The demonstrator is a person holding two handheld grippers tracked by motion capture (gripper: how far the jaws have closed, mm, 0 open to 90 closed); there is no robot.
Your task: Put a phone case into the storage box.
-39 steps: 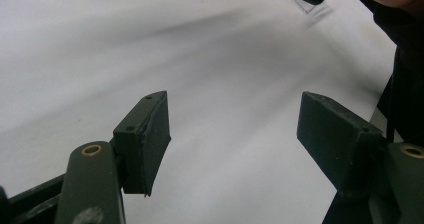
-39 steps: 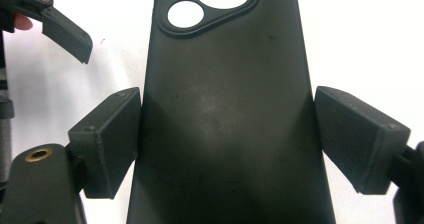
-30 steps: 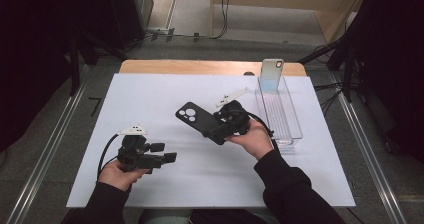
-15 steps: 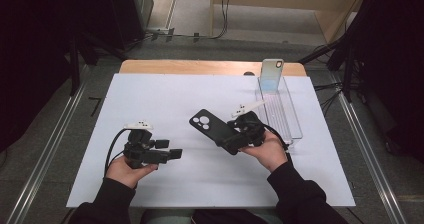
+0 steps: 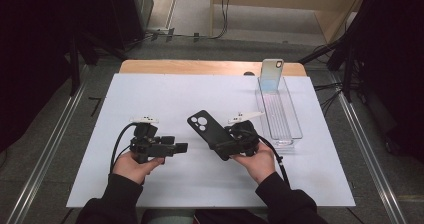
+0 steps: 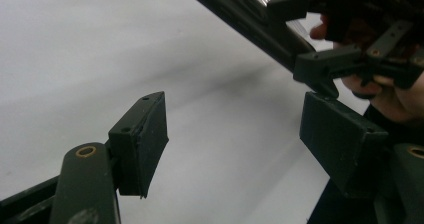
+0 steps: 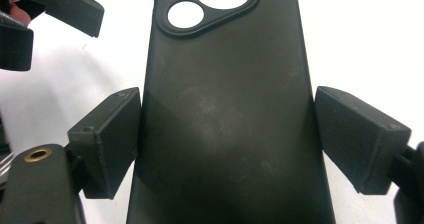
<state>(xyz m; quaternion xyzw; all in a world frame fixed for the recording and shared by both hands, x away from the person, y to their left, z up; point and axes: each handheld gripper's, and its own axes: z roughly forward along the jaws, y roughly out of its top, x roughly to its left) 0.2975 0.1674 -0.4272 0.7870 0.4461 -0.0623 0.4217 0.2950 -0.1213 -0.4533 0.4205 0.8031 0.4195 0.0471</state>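
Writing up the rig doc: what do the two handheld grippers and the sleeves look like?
Both the left gripper and the right gripper are matte black, each with two blocky rectangular pads, brass-coloured pivot pins, a pale plate on top and a trailing black cable. Sleeves are dark and long.

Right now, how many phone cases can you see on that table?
2. A black case is held above the white mat in the right tool. A pale case stands upright at the far end of the clear tray.
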